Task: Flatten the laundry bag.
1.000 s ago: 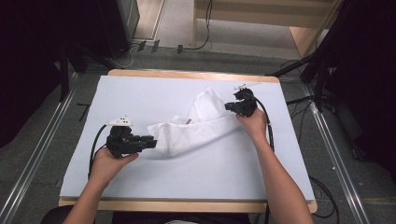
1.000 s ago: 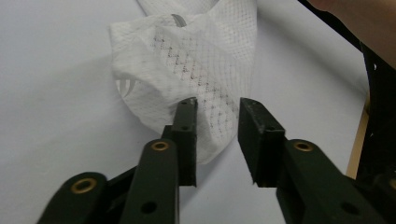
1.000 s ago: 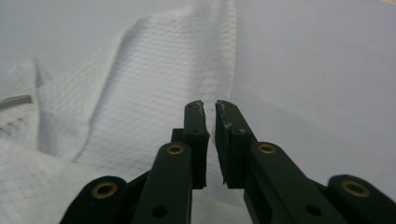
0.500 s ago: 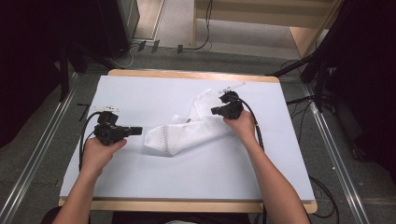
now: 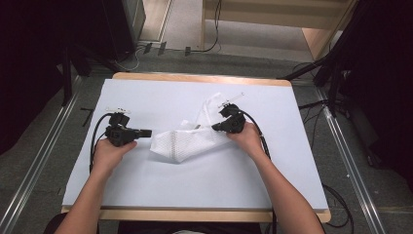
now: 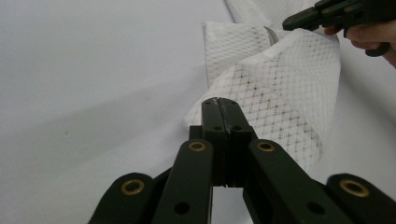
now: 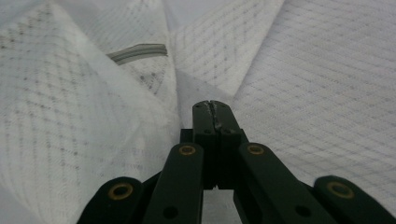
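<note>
The white mesh-patterned cloth bag (image 5: 187, 141) lies crumpled near the middle of your pale blue-grey table cover (image 5: 160, 195), its bulk folded into a rough wedge with a thinner strip running toward the far right. A short grey band (image 7: 137, 51) shows on one fold in the right gripper view.

Your black two-jaw left gripper (image 5: 146, 132) sits just left of the bag, pointing right at its left edge. Its jaws have just been closing and now meet flush in the left gripper view (image 6: 219, 105), tips at the nearest fold; no cloth shows between them, though whether the tips touch the fabric is hard to tell from this angle.

Your black two-jaw right gripper (image 5: 216, 127) is at the bag's right end, pointing left into it. Its jaws are pressed together in the right gripper view (image 7: 212, 108), with fabric all around the tips; I cannot tell whether a fold is pinched there.

The wooden table edge (image 5: 195, 78) frames the cover on the far side.
</note>
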